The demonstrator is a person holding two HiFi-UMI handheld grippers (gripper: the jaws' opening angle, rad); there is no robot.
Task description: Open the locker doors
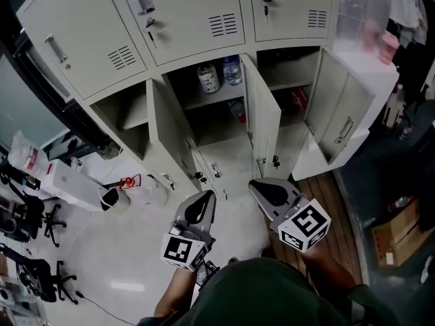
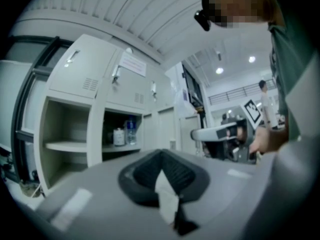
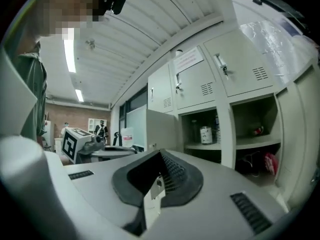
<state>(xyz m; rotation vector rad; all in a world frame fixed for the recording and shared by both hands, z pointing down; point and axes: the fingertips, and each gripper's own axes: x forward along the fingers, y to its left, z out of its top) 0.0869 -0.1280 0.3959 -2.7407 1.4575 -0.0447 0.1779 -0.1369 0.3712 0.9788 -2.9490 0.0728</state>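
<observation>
Standing open, locker doors [image 1: 264, 117] lie well beyond left gripper [image 1: 204, 199] and right gripper [image 1: 262, 189], jaws closed, empty.

Jar [image 1: 209, 78] and water bottle [image 1: 232, 70] stand side by side, with another bottle [image 1: 238, 109] lower down and a red bundle [image 1: 299, 99] off to the right. The left side's cluttered: plastic bag [image 1: 27, 156], white cup [image 1: 112, 199] with a small red thing [image 1: 128, 181] just beside it, two office chairs [image 1: 34, 216]. Cardboard box [image 1: 401, 240] sits far right, past the wood flooring [image 1: 336, 195].
</observation>
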